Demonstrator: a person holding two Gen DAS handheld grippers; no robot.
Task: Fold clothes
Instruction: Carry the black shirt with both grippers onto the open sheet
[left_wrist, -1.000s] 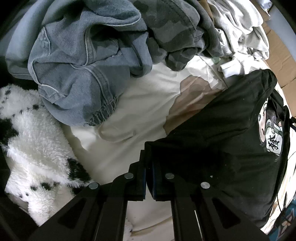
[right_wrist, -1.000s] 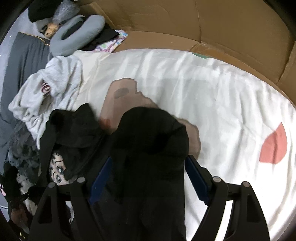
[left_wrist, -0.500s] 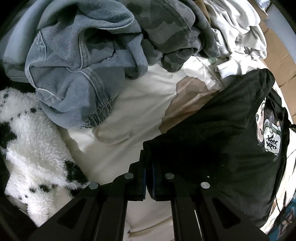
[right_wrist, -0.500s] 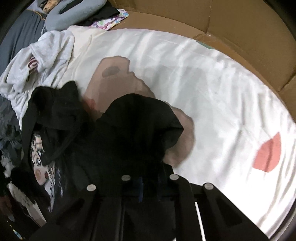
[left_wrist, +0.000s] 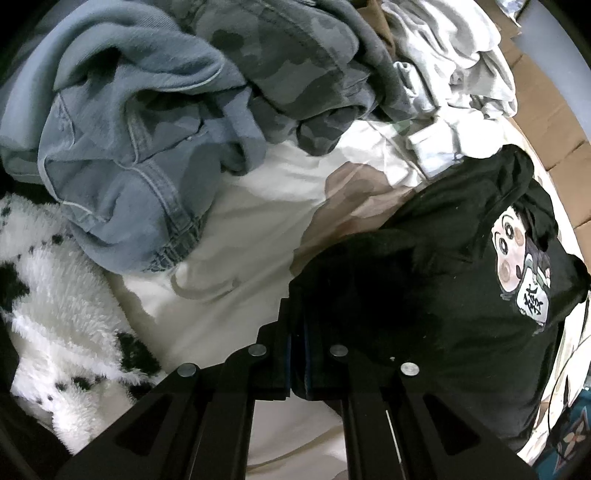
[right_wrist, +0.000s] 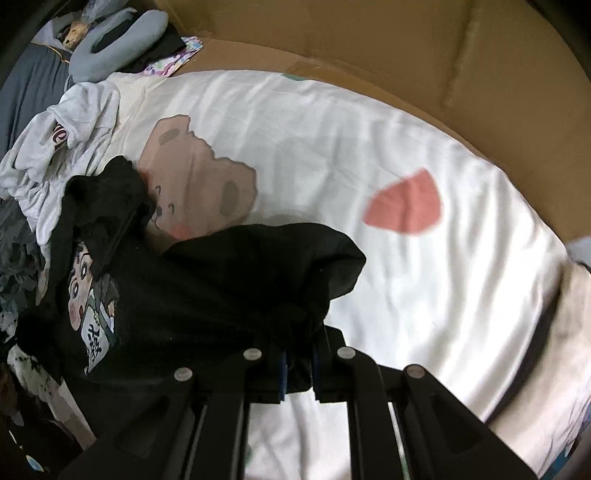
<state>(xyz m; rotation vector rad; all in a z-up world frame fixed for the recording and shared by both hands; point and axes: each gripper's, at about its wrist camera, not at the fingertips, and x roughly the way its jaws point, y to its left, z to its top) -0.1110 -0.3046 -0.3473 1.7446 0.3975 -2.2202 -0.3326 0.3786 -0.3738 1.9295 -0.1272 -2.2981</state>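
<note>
Black cartoon-print T-shirt (left_wrist: 424, 295) is being pinched at opposite edges: the left claw (left_wrist: 298, 354) is being kept clamped on one edge, the right claw (right_wrist: 298, 363), just closed, on bunched cloth. Between the claws it is being stretched over the bed sheet (right_wrist: 406, 166), print ahead.

Right gripper (right_wrist: 298, 365) clamped on a black T-shirt (right_wrist: 207, 291) over a white bedsheet (right_wrist: 332, 147).

The jaws have just been closing and now pinch a bunched fold of the shirt at 6 o'clock. A cartoon print (right_wrist: 92, 306) shows at 9 o'clock. On the sheet, a brown bear face (right_wrist: 199, 177) sits at 11 o'clock and a pink patch (right_wrist: 406, 206) at 2 o'clock. Brown cardboard (right_wrist: 369, 37) fills 12 o'clock; pale grey clothing (right_wrist: 66, 133) lies at 10 o'clock.
</note>
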